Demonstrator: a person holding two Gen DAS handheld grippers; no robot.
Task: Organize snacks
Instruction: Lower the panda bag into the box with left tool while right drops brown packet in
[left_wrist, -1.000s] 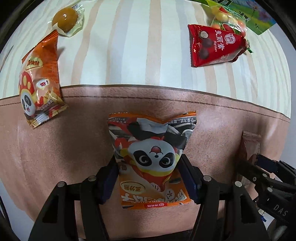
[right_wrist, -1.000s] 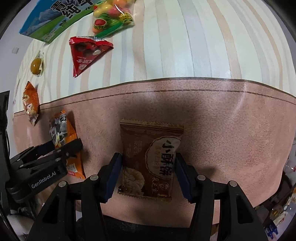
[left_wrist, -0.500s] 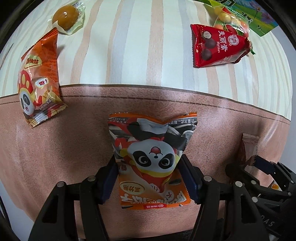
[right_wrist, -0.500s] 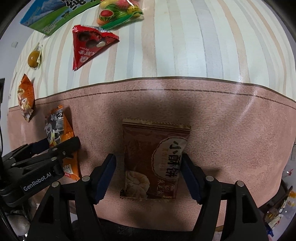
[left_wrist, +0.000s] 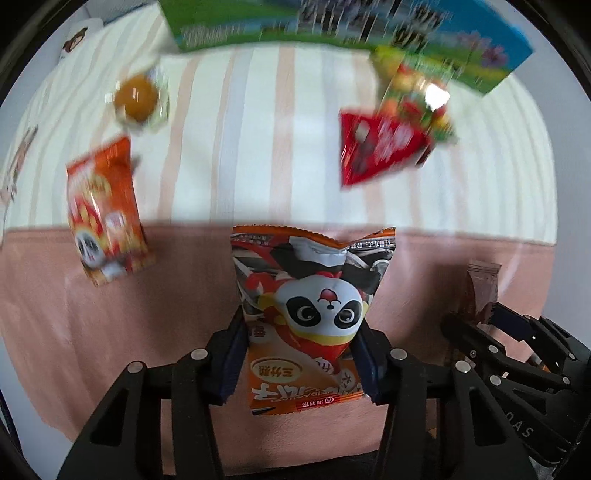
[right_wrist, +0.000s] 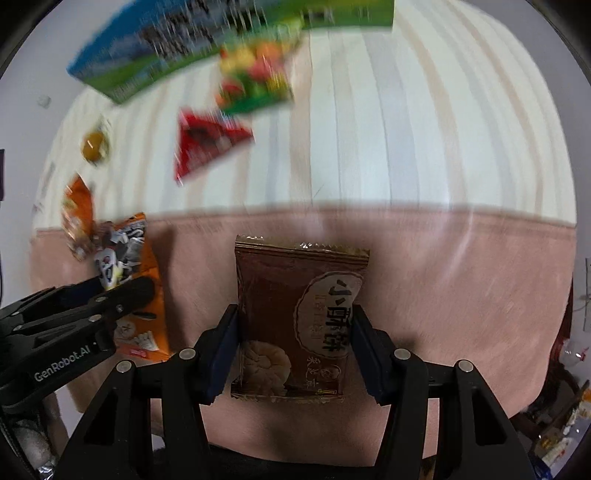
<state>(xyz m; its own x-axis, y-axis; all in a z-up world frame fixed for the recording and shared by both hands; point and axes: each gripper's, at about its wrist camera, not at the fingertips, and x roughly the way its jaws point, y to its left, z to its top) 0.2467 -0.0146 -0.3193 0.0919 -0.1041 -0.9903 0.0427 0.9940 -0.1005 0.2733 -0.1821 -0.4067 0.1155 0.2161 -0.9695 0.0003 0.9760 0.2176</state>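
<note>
Both my claws just clamped in and lifted: left claw (left_wrist: 301, 354) closing on panda bag (left_wrist: 310, 317), right claw (right_wrist: 291, 350) closing on brown bag (right_wrist: 295, 317), both off the pink cloth (right_wrist: 461, 295) now. Ready to sort w/ the rest.

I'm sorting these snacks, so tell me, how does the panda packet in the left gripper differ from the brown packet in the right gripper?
The panda snack packet is orange, with a cartoon panda; the brown biscuit packet shows a biscuit and a label oval. The panda packet's top edge is crumpled; the brown packet's is straight. Shared: each stands between closing jaws, the left gripper and right gripper.
</note>
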